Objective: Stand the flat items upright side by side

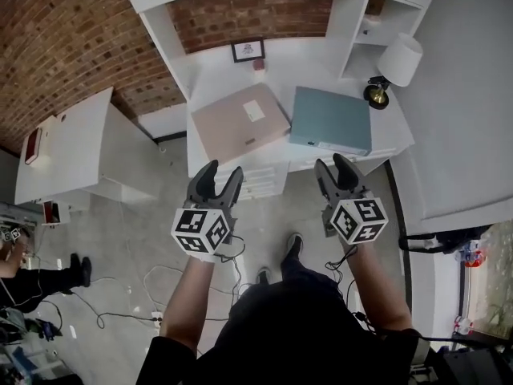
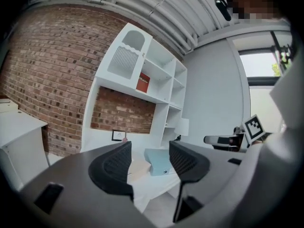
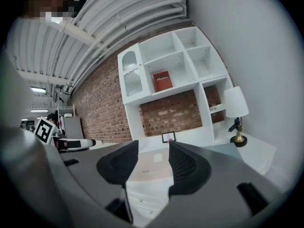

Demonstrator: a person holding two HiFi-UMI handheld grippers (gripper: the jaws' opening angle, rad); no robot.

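Grey left gripper [image 1: 224, 169], right gripper [image 1: 330, 162]: jaws apart, empty.

On the white desk [image 1: 210, 79], 2 lie flat — a pink binder [image 1: 240, 123] and a teal binder [image 1: 331, 120].

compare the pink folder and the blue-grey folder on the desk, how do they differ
The pink folder is pale pink, the blue-grey folder dull teal. The pink folder has a white label on its top cover; the blue-grey folder's cover looks plain. The pink folder lies left, the blue-grey folder right, nearer the lamp. Both lie flat on the white desk, not yet upright.
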